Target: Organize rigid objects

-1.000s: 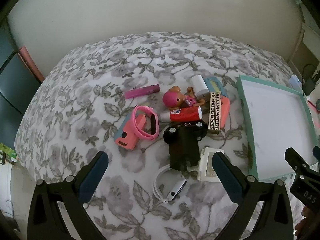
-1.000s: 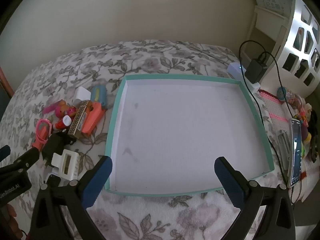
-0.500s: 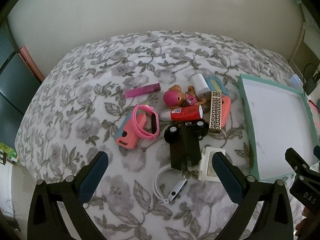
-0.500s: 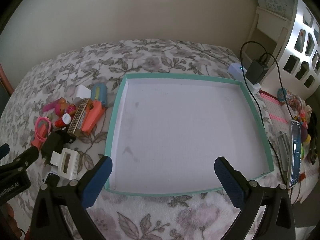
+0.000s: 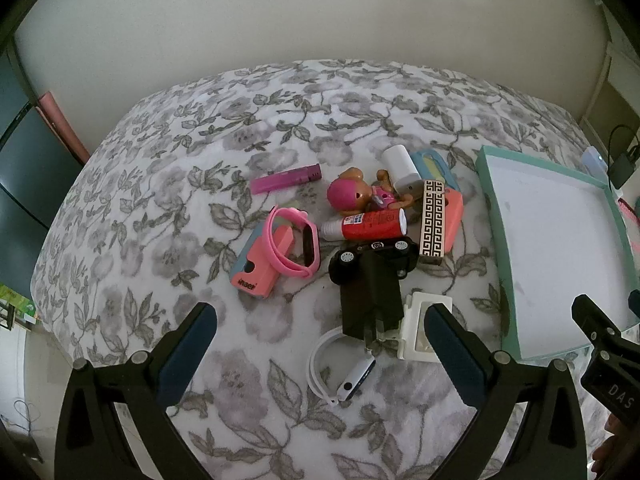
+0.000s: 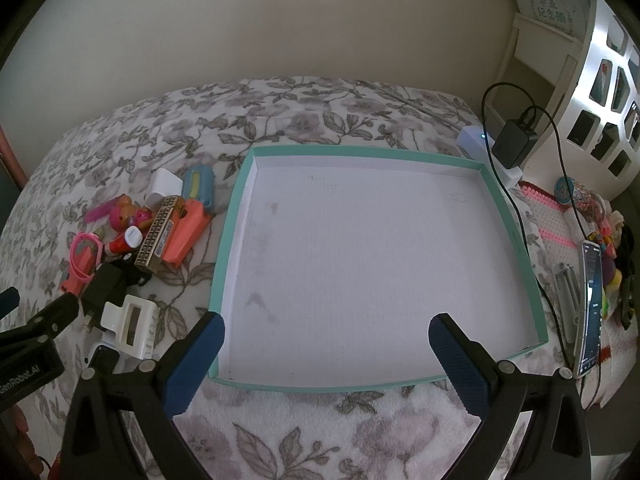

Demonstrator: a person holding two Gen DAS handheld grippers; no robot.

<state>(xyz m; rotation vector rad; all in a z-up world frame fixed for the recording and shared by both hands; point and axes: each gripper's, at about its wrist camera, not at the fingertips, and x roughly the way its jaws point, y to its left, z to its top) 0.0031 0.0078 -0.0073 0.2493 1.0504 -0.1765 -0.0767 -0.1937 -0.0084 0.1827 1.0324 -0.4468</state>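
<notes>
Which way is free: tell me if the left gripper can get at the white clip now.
Probably yes: the left gripper is open, and the white clip lies just ahead by its right finger, though the black charger touches its left side.

Your surroundings, itemised:
- Bed (image 5: 168, 208) before you, covered by a white blanket with grey flowers and leaves.
- Plain cream wall (image 5: 304, 12) behind it, evenly lit by soft daylight.
- On your left, a dark cabinet (image 5: 24, 184) beside a reddish strip.
- On your right, a white shelf unit (image 6: 600, 92) with cut-out compartments.
- Black charger (image 6: 514, 145) with its cable, plugged in at the bed's far right corner.
</notes>
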